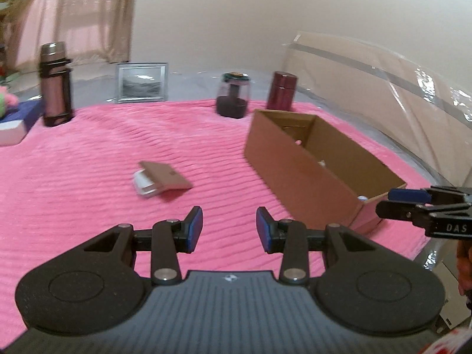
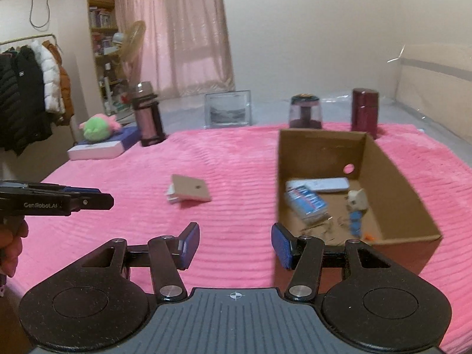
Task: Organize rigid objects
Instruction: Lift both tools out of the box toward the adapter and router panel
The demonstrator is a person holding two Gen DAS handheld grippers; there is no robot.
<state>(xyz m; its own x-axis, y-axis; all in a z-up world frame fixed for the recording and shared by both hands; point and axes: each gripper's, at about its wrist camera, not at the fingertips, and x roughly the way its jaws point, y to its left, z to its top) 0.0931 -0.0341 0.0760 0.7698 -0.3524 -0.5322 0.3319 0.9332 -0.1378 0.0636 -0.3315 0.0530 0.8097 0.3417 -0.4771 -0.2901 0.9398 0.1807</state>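
A small brown-and-white flat box [image 1: 161, 178] lies on the pink blanket [image 1: 88, 177], also in the right wrist view [image 2: 188, 192]. An open cardboard box [image 1: 318, 165] stands to its right; in the right wrist view [image 2: 395, 185] it holds a white remote [image 2: 320, 184], a blue-and-white pack [image 2: 306, 202] and a small figurine [image 2: 356, 206]. My left gripper [image 1: 229, 228] is open and empty above the blanket, short of the flat box. My right gripper [image 2: 235, 244] is open and empty at the cardboard box's near left corner.
At the back stand a pink thermos [image 2: 147, 115], a picture frame [image 2: 228, 109], a glass jar [image 2: 305, 112] and a maroon canister [image 2: 364, 112]. A green plush [image 2: 96, 128] sits on a book [image 2: 100, 147] at left. Coats hang far left.
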